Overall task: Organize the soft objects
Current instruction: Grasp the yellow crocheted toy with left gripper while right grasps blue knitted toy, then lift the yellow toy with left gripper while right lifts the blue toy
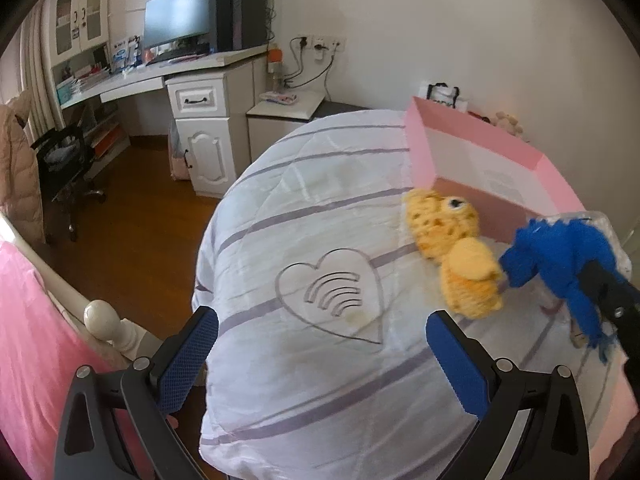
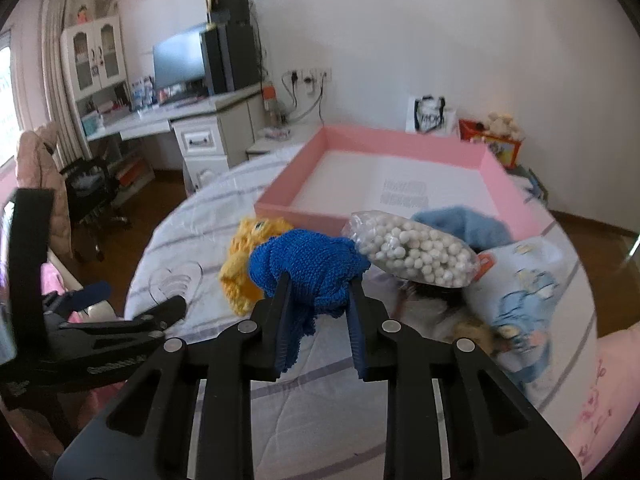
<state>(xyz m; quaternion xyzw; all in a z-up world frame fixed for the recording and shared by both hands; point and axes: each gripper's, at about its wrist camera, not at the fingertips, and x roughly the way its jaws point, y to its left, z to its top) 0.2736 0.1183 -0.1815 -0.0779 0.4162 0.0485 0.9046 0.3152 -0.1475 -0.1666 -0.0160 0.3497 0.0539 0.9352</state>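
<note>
My right gripper [image 2: 320,280] is shut on a blue knitted toy [image 2: 310,266] and holds it just above the white striped quilt [image 2: 192,236]. The toy also shows in the left wrist view [image 1: 560,256], with the right gripper [image 1: 608,292] on it. A yellow knitted toy [image 1: 452,232] lies on the quilt beside it, in front of an open pink box [image 2: 400,160]. My left gripper [image 1: 320,344] is open and empty over the quilt's heart pattern [image 1: 332,292].
A clear bag of white balls [image 2: 412,248], a light blue cloth [image 2: 468,224] and a printed pillow [image 2: 524,280] lie near the box. A pink bed [image 1: 28,344] with a white post is at left. A desk [image 1: 172,72], chair [image 1: 68,160] and wooden floor are behind.
</note>
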